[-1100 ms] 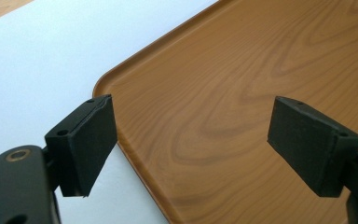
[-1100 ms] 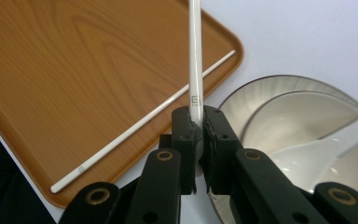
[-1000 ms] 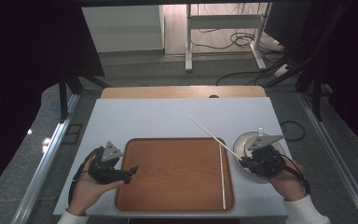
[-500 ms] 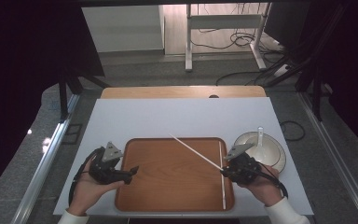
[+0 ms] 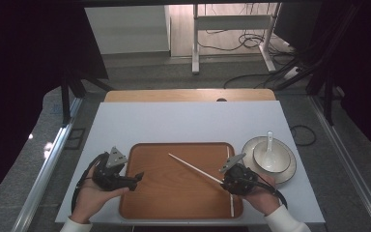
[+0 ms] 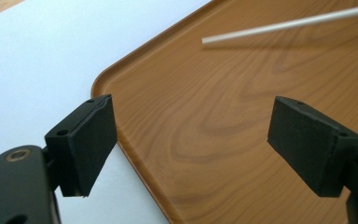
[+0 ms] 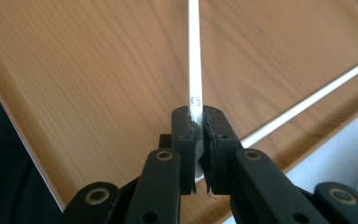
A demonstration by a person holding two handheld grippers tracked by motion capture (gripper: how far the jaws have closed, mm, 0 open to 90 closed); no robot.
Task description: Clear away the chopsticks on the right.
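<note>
Black grippers (image 5: 136,180), brass-ringed screws, grey triangular plates, white sleeves (image 5: 282,223).

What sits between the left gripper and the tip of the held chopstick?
Bare tray: the high view shows wood alone between the open left gripper and the chopstick clamped in the right gripper.

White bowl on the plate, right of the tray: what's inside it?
The white round ceramic bowl, sitting on a white ceramic plate, holds a white ceramic spoon, handle pointing away from the person. Nothing else is visible inside; the bowl floor beneath the spoon is covered.
</note>
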